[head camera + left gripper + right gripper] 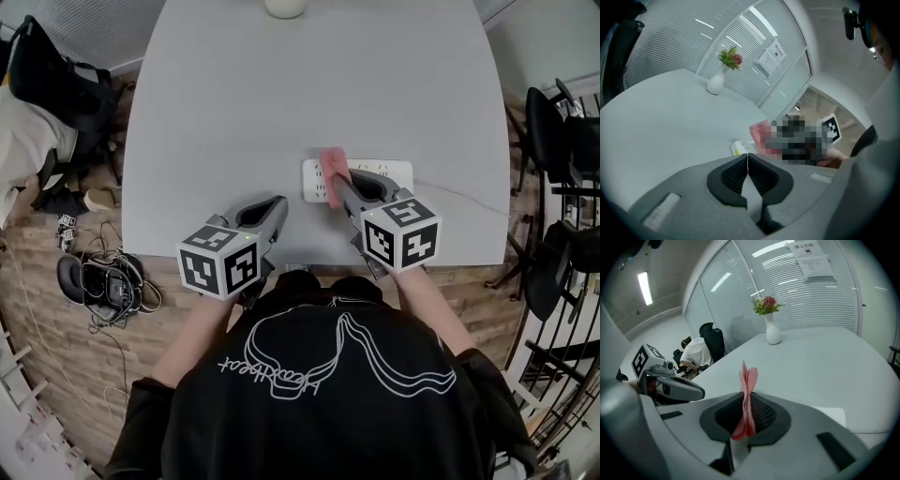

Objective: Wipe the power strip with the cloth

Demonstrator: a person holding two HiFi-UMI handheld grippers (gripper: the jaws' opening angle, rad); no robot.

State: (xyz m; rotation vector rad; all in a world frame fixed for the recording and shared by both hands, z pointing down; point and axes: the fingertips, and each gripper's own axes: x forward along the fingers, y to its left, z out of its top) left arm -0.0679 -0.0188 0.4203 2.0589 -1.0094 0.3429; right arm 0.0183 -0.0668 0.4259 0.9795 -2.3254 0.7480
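Closest to the person, the left gripper [277, 203] rests over the gray table [206, 112] near its front edge. In the left gripper view its 2 jaws meet with nothing between them. It sits just left of the power strip, apart from it and doing no work.

Beside it, the right gripper [340, 185] has its jaws clamped on the pink cloth [331, 167]. The right gripper view shows the cloth [749, 380] bunched into a thin fold, standing out past the jaw tips.

Just beyond those tips lies the white power strip [398, 172]. Its long axis runs left to right across the person, parallel to the table's near edge. In the head view the cloth overlaps the strip's left part, though whether it presses on the surface cannot be told. The right gripper is therefore the nearer one and already over the strip. Most of the strip's length stretches to the right of the cloth, so the wipe probably calls for a sideways stroke along that axis.

At the far edge stands a white vase [286, 7], well apart.
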